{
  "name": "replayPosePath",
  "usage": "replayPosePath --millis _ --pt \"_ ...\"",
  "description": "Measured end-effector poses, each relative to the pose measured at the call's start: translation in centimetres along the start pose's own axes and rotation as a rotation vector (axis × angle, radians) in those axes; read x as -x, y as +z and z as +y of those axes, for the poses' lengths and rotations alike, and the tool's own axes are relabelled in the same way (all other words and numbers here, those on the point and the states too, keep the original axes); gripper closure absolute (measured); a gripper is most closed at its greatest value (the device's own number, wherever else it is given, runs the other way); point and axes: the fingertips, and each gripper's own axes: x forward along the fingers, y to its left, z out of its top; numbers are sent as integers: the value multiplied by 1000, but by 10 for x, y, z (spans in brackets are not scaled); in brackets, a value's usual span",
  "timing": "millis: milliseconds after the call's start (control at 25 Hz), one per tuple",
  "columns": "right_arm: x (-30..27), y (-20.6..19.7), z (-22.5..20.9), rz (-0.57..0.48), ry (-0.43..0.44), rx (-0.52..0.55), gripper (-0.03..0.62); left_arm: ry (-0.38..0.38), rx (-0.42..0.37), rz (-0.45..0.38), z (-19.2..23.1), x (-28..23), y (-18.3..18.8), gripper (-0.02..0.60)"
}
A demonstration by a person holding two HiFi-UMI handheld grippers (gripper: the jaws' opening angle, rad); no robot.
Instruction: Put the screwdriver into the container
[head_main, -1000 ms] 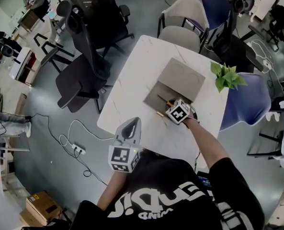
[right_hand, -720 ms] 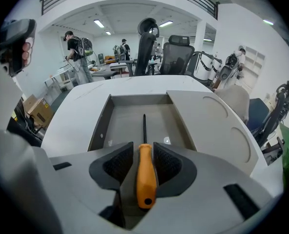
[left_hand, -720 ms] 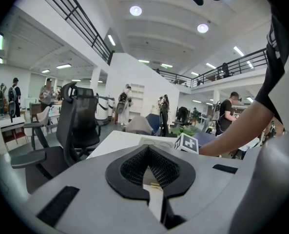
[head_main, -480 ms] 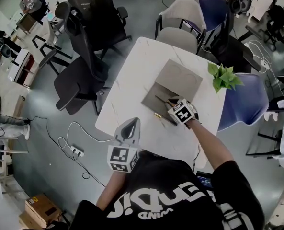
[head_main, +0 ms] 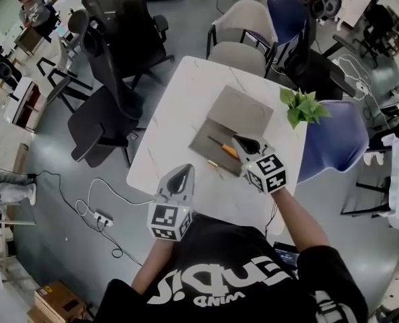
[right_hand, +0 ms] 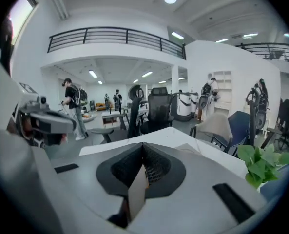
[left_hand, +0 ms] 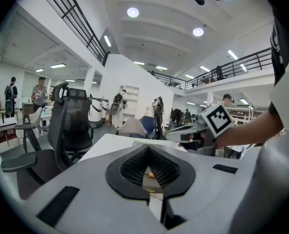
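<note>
Your white table (head_main: 179,133) is cut off at its near edge by your own shoulders. On it lies the flat grey container (head_main: 243,110), its near right corner hidden under your right gripper (head_main: 241,142), whose jaws are closing fully together on nothing. Your left gripper (head_main: 186,170) hangs nearer you, jaws together and empty. The screwdriver (head_main: 221,145) lies in the container's darker near half, just beside the right tips. A small brass piece (head_main: 212,163) by the container's near edge is too small to identify.

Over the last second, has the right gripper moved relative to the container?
Yes. The right gripper has drawn back toward the person: its cube, earlier over the container's near edge, now sits outside it.
</note>
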Motion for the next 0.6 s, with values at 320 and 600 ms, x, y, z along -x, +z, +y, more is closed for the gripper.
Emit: replayPosePath --millis 320,600 --pt "86 30 4 -249 -140 -153 580 -49 -7 -25 -11 -9 6 568" --pt "119 -3 1 -303 -255 -210 580 -88 -6 -57 -20 -15 13 568"
